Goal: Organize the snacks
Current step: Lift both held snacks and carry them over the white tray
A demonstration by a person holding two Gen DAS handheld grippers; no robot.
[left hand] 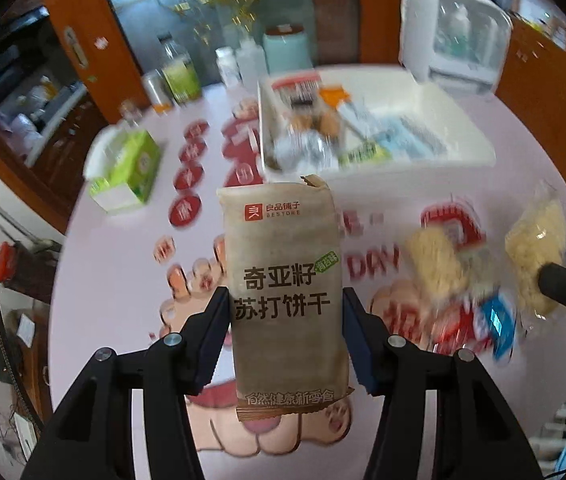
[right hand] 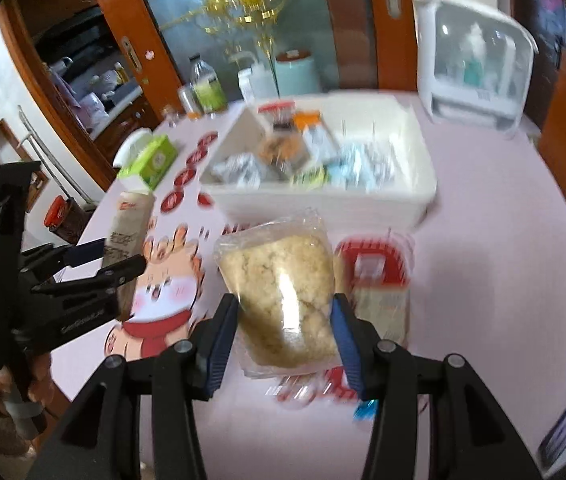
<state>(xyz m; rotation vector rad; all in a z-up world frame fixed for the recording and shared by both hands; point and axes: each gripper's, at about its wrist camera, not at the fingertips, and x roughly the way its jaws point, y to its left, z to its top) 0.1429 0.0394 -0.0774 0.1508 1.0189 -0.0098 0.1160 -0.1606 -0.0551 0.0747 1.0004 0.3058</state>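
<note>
Currently, I have the left gripper (left hand: 286,300) clamped on the brown cracker packet (left hand: 285,280), its blue ribbed pads pressing the packet's two long edges; the packet's long axis runs from 6 to 12 o'clock, straight out along the fingers, with the crimped top end towards the white storage bin (left hand: 463,136) at 1 o'clock in that view. The right gripper (right hand: 285,316) is likewise closed on the clear bag of pale crumbly snack (right hand: 283,292), pads bearing on its left and right sides, long axis also at 12 o'clock, and the bin (right hand: 403,200) lies directly ahead at 12 o'clock. I judge both items clear of the pink printed tablecloth (right hand: 503,280), with the right load lined up more squarely on the bin, so that hand appears better placed to deposit first. Materials: the cracker packet is matte, paper-look film, flat and rectangular, fairly stiff, with serrated end seals. The bag is thin glossy film, soft and bulging, its contents lumpy; I expect it to deform under pad pressure. The bin is rigid white plastic, rectangular, open-topped and already part filled with small wrapped packets, too blurred to identify. More loose packets lie on the cloth at 3 o'clock of the left gripper. A green tissue box (left hand: 127,168) sits at 10 o'clock.
</note>
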